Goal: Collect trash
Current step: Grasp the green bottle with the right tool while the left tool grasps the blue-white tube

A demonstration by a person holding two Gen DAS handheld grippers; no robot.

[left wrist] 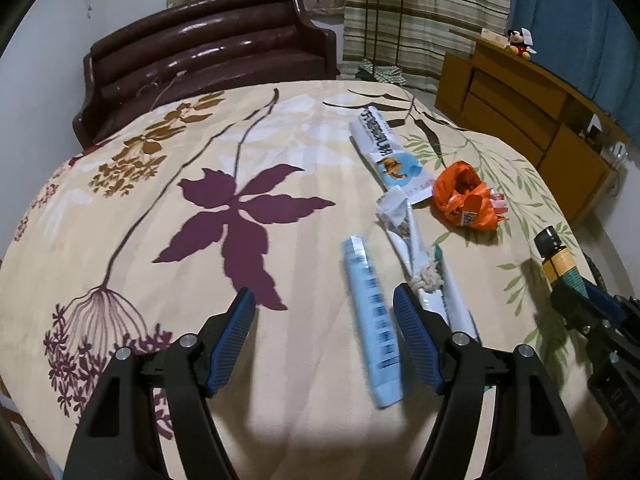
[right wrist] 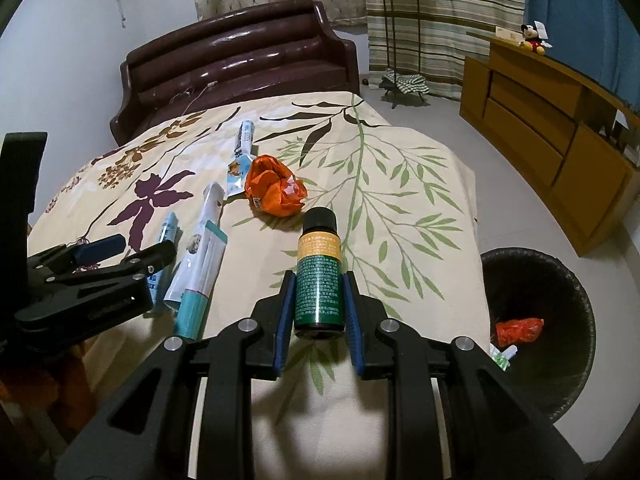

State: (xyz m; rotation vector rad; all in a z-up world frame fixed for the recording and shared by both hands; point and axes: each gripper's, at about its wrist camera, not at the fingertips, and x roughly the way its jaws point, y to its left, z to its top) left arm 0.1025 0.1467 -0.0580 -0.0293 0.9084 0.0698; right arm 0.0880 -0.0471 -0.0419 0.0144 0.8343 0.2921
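My right gripper [right wrist: 319,280] is shut on a small dark bottle [right wrist: 319,276] with a green and yellow label and a black cap, held above the bed; the same bottle [left wrist: 557,258] shows at the right edge of the left wrist view. My left gripper [left wrist: 324,300] hangs open over the floral bedspread [left wrist: 160,208], and a light blue wrapper [left wrist: 374,320] lies between its fingers, untouched. A white and teal packet [left wrist: 416,248] lies just right of it. Farther off are a crumpled orange bag [left wrist: 464,196] and a long white wrapper [left wrist: 390,156].
A black bin [right wrist: 560,320] lined with a dark bag stands on the floor right of the bed, with orange and white scraps inside. A dark headboard [right wrist: 240,52] closes the far end. A wooden cabinet [right wrist: 560,120] runs along the right wall.
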